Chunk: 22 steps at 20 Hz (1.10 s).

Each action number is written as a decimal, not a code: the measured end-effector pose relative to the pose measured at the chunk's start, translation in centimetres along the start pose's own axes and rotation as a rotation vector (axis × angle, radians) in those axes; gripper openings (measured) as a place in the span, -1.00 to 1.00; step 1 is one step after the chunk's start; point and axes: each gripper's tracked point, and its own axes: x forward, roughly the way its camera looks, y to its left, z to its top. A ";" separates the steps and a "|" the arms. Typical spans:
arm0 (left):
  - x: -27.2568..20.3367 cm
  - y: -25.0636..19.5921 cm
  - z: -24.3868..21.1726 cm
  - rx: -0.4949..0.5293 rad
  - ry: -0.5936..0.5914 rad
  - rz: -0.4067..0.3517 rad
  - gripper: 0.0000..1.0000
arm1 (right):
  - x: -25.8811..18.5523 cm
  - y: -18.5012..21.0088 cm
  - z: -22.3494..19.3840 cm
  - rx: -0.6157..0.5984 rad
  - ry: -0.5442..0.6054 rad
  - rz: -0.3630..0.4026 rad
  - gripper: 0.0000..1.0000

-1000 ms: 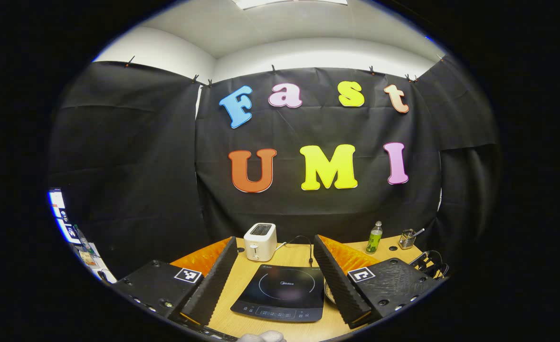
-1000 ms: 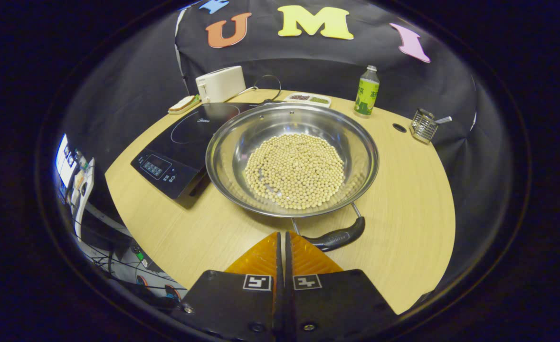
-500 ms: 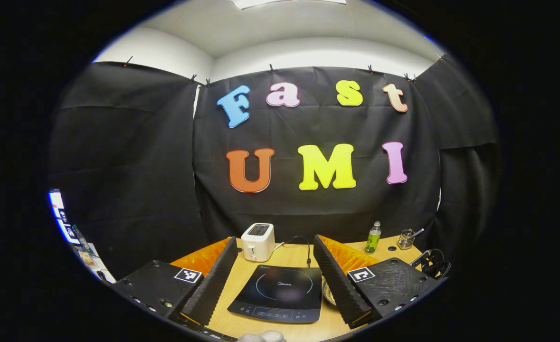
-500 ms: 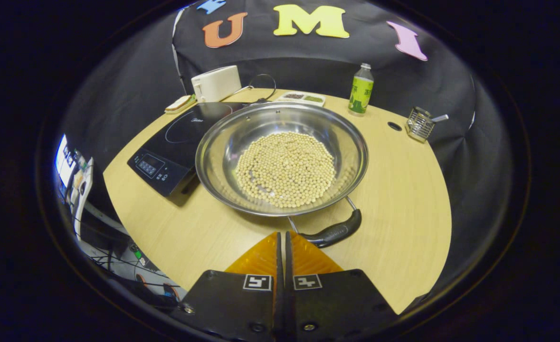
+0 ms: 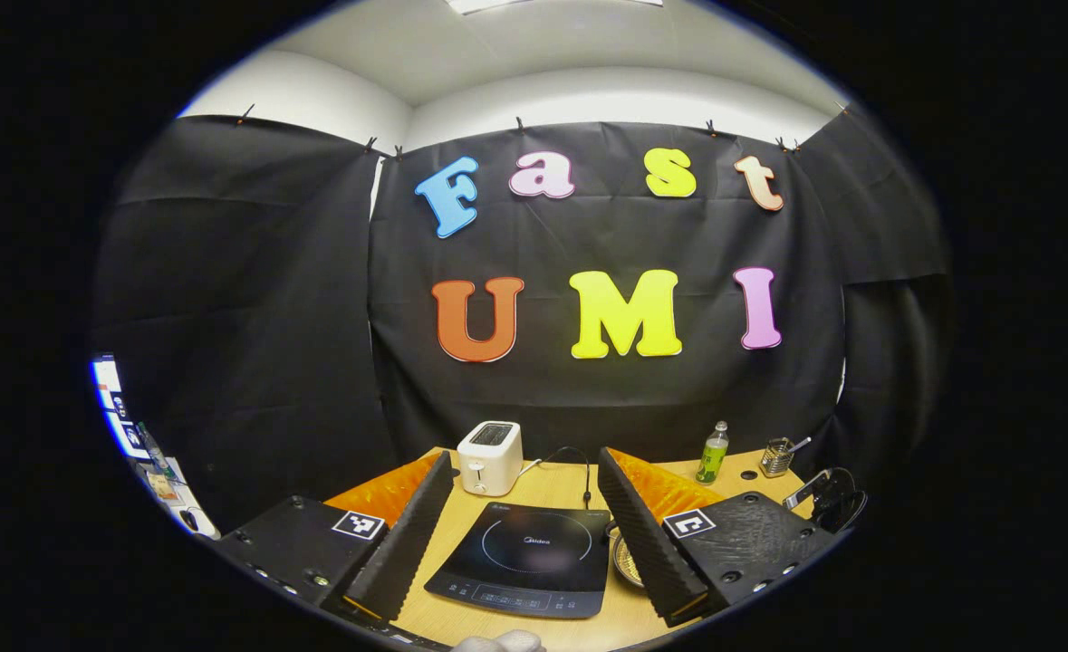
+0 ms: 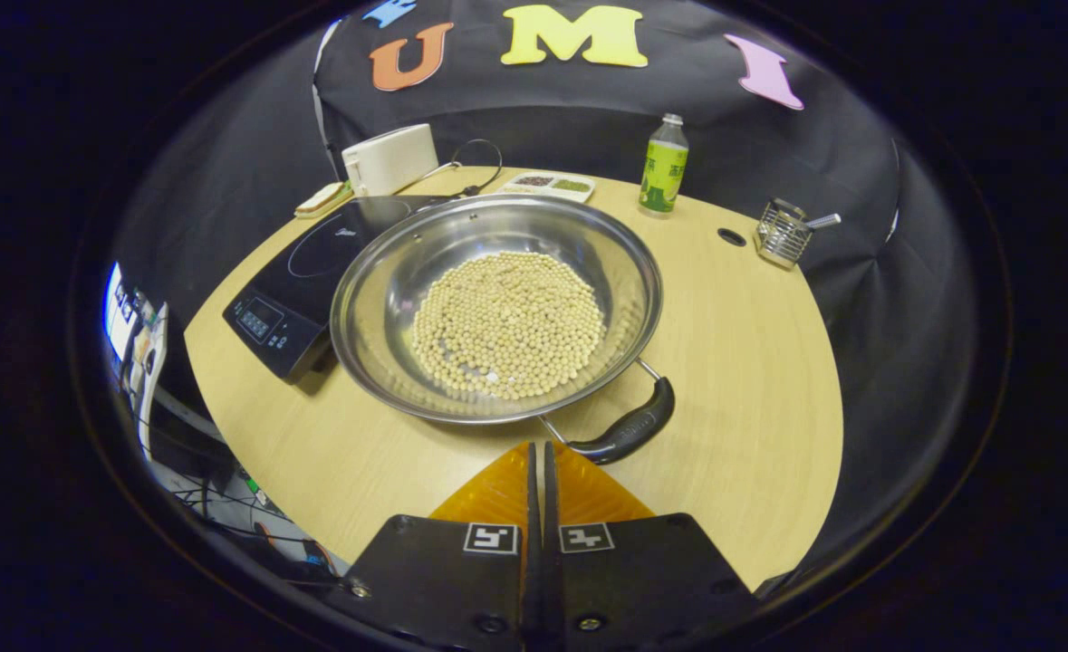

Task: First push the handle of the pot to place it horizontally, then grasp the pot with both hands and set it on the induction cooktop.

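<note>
In the right gripper view a wide steel pot (image 6: 389,272) with pale beans in it stands on the wooden table (image 6: 751,362). Its black handle (image 6: 629,430) points to the near right. My right gripper (image 6: 538,450) is shut with nothing between its fingers, and its tips sit at the handle's left end. The black induction cooktop (image 6: 289,281) lies just left of the pot. In the left gripper view my left gripper (image 5: 524,457) is open above the table. The cooktop (image 5: 524,557) lies between its fingers (image 5: 411,534), and a sliver of the pot (image 5: 626,560) shows by the right finger.
At the table's back stand a white toaster (image 6: 389,158), a small divided dish (image 6: 547,186), a green bottle (image 6: 663,167) and a wire holder (image 6: 783,233). A sandwich-like item (image 6: 319,199) lies by the cooktop. The table's near edge curves around.
The pot has turned: its handle has swung from in front of my shut right gripper to the right. The pot now sits further left in that view. My left gripper has barely moved.
</note>
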 end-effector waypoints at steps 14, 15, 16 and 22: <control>1.8 -2.2 -0.8 -0.004 0.029 0.039 0.92 | 1.5 -6.1 2.8 -0.027 0.007 -0.044 -0.99; 1.9 -2.4 -0.8 -0.004 0.029 0.043 0.92 | 1.6 -6.5 3.1 -0.031 0.008 -0.046 -0.98; 2.0 -2.5 -0.7 -0.004 0.030 0.048 0.92 | 1.7 -6.8 3.3 -0.035 0.008 -0.048 -0.94; 2.4 -3.5 -1.0 -0.007 0.041 0.078 0.92 | 2.5 -8.7 4.3 -0.052 0.008 -0.044 -0.98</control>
